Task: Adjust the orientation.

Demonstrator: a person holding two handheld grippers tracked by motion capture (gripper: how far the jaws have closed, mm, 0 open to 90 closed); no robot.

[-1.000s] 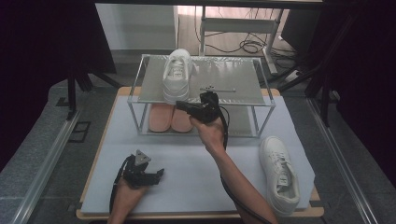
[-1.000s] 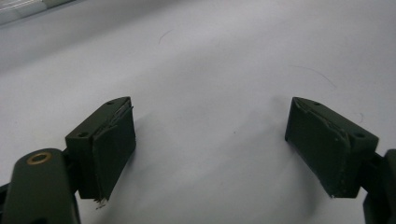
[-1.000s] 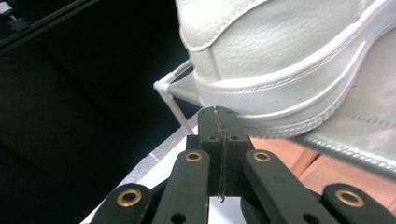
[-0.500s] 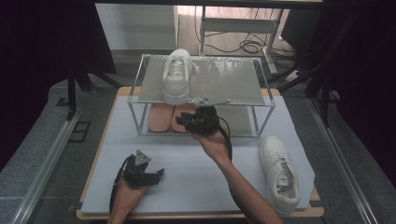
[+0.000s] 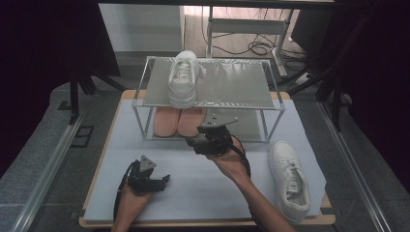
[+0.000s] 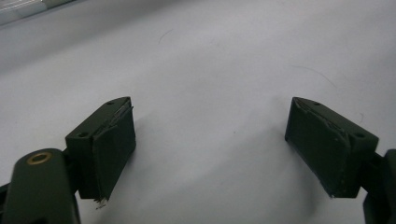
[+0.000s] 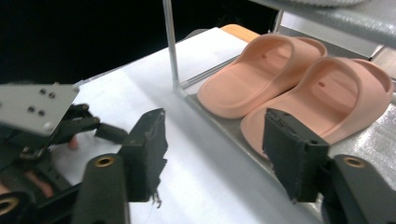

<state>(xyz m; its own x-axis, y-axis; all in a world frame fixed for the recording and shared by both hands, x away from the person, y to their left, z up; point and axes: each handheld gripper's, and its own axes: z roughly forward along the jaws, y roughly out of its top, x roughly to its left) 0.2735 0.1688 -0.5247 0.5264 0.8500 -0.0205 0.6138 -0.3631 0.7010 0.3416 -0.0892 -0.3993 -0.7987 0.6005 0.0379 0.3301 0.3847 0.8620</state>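
Dark curtains and a grey floor surround the table, whose top is covered by a pale sheet. Beyond the fingers of both grippers stands a two-level metal shoe rack. One white sneaker rests on its top shelf, toe toward the person, up and away from the right gripper's fingers. A second white sneaker lies on the sheet well apart from the right gripper, out past the person's right forearm. On the rack's lower shelf sits a pair of peach slides, side by side and touching.

Held just before the rack's front edge, the right gripper points at the slides; in the right gripper view the peach slides lie just ahead of its fingers, the nearer one just beyond the gap between them. Those fingers are spread wide and hold nothing.

Nearer the person, the left gripper rests low over the sheet, well apart from the rack. In the left gripper view its fingers are also spread wide, with bare sheet between and ahead of them.
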